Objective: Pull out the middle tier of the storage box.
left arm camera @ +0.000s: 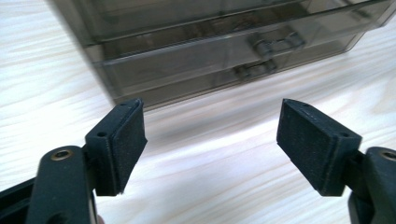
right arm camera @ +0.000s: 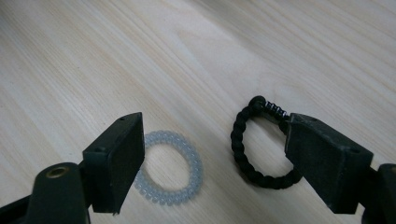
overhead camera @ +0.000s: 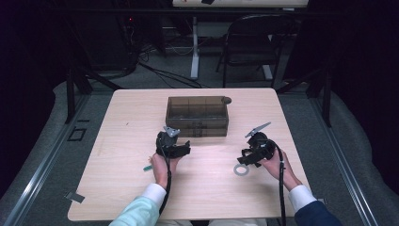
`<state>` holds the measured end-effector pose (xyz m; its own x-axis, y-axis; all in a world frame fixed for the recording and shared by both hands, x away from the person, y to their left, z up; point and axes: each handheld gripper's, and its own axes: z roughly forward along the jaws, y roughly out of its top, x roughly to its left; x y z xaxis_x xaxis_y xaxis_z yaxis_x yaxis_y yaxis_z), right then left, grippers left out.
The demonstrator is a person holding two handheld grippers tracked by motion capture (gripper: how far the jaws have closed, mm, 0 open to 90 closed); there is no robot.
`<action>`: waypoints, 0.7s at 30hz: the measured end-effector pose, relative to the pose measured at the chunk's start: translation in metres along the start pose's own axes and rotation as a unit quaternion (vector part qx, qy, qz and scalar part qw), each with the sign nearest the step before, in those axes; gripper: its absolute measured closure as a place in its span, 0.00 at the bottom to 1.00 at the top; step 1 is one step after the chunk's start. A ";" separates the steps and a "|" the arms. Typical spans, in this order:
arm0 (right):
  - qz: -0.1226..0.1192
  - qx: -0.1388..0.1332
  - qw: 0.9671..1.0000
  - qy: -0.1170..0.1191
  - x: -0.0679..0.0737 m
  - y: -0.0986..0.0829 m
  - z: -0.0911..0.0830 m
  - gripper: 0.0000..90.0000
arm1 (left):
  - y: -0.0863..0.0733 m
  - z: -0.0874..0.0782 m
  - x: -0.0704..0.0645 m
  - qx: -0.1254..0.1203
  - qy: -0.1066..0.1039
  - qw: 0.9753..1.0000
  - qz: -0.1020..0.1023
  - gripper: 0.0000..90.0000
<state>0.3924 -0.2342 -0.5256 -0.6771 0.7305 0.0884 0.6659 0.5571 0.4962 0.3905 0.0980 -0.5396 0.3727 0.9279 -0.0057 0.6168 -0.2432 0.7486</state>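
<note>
Two hair ties [right arm camera: 173, 169] between parted fingers [right arm camera: 116, 161].

Light wood table [overhead camera: 141, 117] with pale stripes. Smoky see-through brown box [overhead camera: 197, 116]. Whitish, see-through curly hair tie [right arm camera: 170, 167]. Black braided hair tie [right arm camera: 261, 140]. Black grippers [overhead camera: 172, 147] [overhead camera: 254, 151]. Mint green sleeve [overhead camera: 139, 213], dark blue sleeve [overhead camera: 317, 216], white cuffs [overhead camera: 154, 192].

Matt wood-grain table [overhead camera: 141, 113], glossy smoky plastic drawer box [overhead camera: 197, 113], perhaps acrylic.
</note>
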 end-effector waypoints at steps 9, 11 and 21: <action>-0.013 -0.010 1.000 0.009 0.002 0.011 0.004 0.23 | 0.004 -0.010 0.026 0.009 -0.003 1.000 0.022 0.18; -0.019 -0.011 1.000 0.008 0.003 0.014 0.004 0.24 | 0.005 -0.009 0.031 0.012 -0.007 1.000 0.019 0.18; -0.022 -0.033 0.999 -0.007 0.001 0.019 0.004 0.27 | 0.008 -0.003 0.038 0.019 -0.074 0.996 0.038 0.21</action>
<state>0.4062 -0.2214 -0.5195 -0.7008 0.7113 0.0529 0.6126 0.5622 0.5555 0.4079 0.1322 -0.5319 0.5152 0.8556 -0.0497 0.6081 -0.3240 0.7248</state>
